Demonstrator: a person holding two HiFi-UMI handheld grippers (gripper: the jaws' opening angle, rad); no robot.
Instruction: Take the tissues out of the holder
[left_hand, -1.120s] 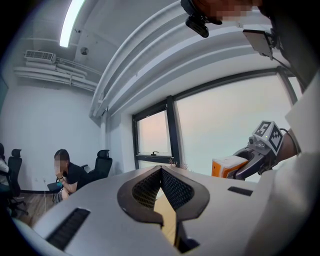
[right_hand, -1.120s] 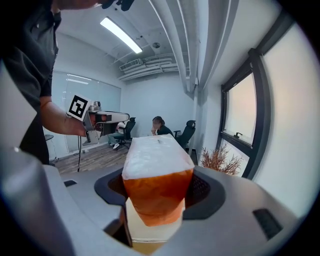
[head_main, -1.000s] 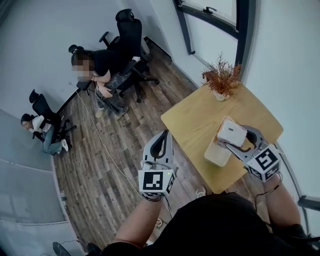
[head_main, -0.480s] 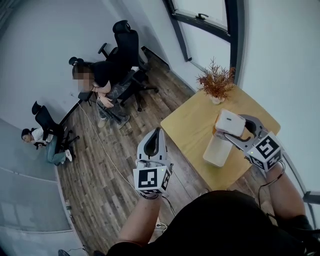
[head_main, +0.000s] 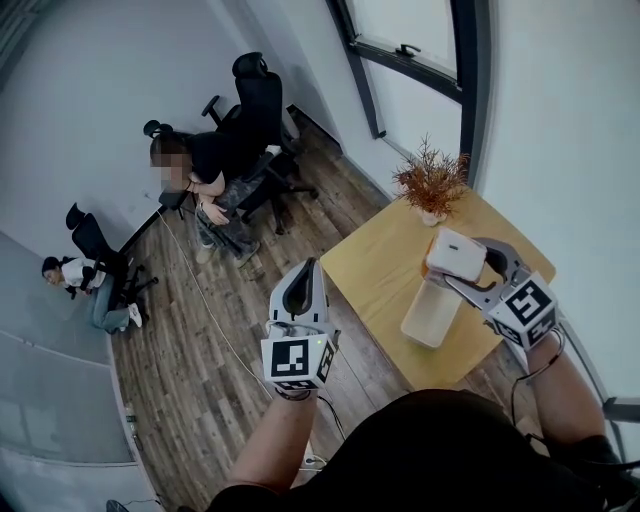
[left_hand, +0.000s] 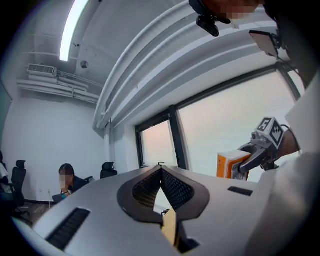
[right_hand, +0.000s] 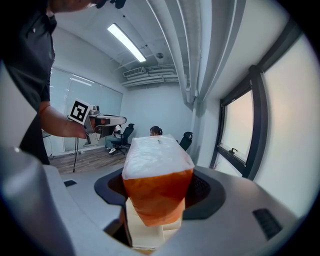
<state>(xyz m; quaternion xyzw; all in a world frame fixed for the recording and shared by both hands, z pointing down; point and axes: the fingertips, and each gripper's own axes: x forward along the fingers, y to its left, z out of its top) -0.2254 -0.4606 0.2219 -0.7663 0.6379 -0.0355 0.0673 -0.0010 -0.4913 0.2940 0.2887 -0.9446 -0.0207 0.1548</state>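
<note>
My right gripper (head_main: 458, 268) is shut on the tissue pack (head_main: 457, 255), a white-topped pack with orange sides. It holds the pack just over the far end of the white holder (head_main: 430, 315), which rests on the yellow table (head_main: 375, 265). Whether the pack still touches the holder I cannot tell. In the right gripper view the tissue pack (right_hand: 157, 175) fills the gap between the jaws. My left gripper (head_main: 300, 292) hangs over the wooden floor, left of the table, shut and empty. In the left gripper view its tips meet, and the orange tissue pack (left_hand: 231, 165) shows at the right.
A potted dried plant (head_main: 432, 185) stands at the table's far corner by the window (head_main: 420, 50). A person (head_main: 195, 165) sits among black office chairs (head_main: 262, 100) at the back left, another person (head_main: 70, 270) further left. A cable (head_main: 210, 300) runs across the floor.
My right gripper has drawn the tissue pack a little further from the holder. The left gripper has stayed roughly where it was, still shut.
</note>
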